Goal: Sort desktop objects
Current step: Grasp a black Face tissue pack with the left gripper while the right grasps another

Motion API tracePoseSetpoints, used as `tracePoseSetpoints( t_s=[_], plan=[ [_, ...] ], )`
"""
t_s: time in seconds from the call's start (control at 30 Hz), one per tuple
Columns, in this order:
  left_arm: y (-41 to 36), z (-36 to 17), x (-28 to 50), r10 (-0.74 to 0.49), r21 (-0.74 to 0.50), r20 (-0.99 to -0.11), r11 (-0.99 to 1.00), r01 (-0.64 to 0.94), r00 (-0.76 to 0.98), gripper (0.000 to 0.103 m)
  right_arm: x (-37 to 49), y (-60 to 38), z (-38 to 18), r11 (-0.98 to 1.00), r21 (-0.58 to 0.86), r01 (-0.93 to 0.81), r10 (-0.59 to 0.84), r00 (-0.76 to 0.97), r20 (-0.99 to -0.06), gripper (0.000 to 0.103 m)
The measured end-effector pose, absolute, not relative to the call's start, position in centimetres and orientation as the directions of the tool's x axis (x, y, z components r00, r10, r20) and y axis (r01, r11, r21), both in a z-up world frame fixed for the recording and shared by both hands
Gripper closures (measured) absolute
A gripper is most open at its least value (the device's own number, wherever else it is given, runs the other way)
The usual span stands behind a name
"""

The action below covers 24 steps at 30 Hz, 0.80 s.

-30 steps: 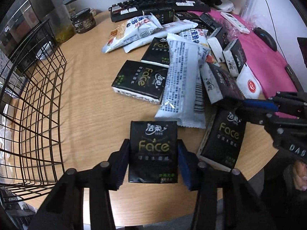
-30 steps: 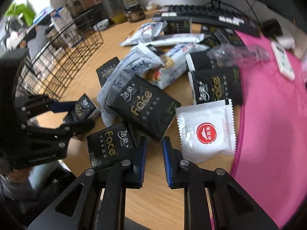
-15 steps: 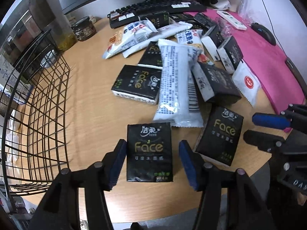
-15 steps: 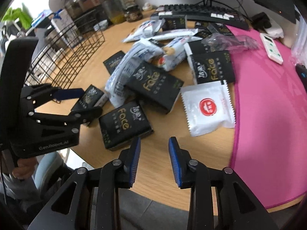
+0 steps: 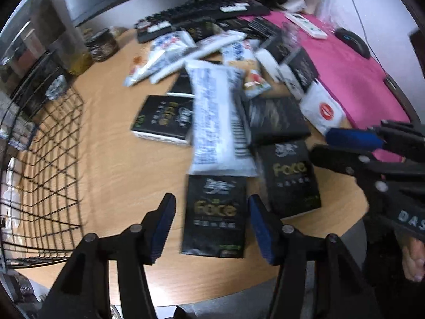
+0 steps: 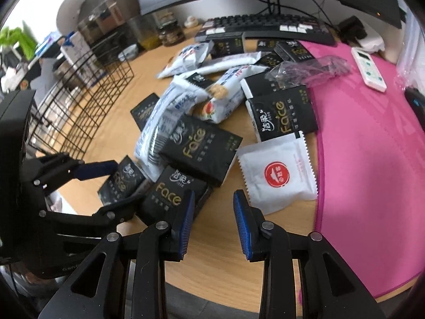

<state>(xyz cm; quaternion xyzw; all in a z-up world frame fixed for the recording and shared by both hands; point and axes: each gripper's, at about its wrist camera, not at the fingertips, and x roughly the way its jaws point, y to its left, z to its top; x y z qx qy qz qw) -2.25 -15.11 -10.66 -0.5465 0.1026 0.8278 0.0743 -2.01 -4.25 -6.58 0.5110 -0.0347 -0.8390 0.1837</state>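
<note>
A black "Face" tissue pack lies flat on the wooden desk between the fingers of my left gripper. The jaws stand open, with a gap on each side of the pack. A second black pack lies just to its right, beside a long white snack bag. My right gripper is open over bare desk, holding nothing; one black pack sits just left of its left finger, and a white sachet with a red circle lies ahead to the right. The left gripper also shows there, around its pack.
A black wire basket stands on the left. More tissue packs and snack bags are heaped mid-desk. A keyboard and monitor stand at the back, with a jar back left. A pink mat with a remote covers the right.
The left jaws have spread off the black pack, which now lies free between them. The right jaws have widened too, and that gripper has drawn back from the heap.
</note>
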Motion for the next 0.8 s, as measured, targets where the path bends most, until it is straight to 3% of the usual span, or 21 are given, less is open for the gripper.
tracePoseSetpoints(
  t_s=[0.07, 0.13, 0.2, 0.5, 0.67, 0.8],
  plan=[
    [-15.7, -10.5, -2.3, -0.008, 0.104, -0.916, -0.970, -0.219, -0.402, 0.041, -1.6, -4.8, -6.1, -0.930, 0.248, 0.272, -0.347, -0.420, -0.839, 0.066],
    [-16.2, -10.4, -2.2, -0.023, 0.117, -0.914, -0.971, -0.209, -0.406, 0.041, -1.0, -5.8, -5.8, -0.932, 0.244, 0.268, -0.344, -0.438, -0.831, 0.046],
    [-16.4, -10.5, -2.1, -0.020, 0.116, -0.916, -0.969, -0.216, -0.401, 0.041, -0.6, -6.8, -6.0, -0.940, 0.226, 0.255, -0.321, -0.444, -0.836, 0.041],
    [-18.3, -11.5, -2.5, -0.060, 0.136, -0.925, -0.975, -0.177, -0.376, 0.040, -1.3, -8.4, -8.3, -0.949, 0.224, 0.223, -0.299, -0.405, -0.864, 0.041],
    [-18.7, -11.5, -2.5, -0.052, 0.123, -0.927, -0.978, -0.170, -0.373, 0.040, -1.4, -9.1, -8.4, -0.954, 0.154, 0.259, -0.254, -0.417, -0.873, 0.041],
    [-18.4, -11.7, -2.4, -0.037, 0.112, -0.928, -0.977, -0.181, -0.371, 0.033, -1.4, -8.0, -8.4, -0.955, 0.150, 0.255, -0.247, -0.411, -0.877, 0.054]
  ],
)
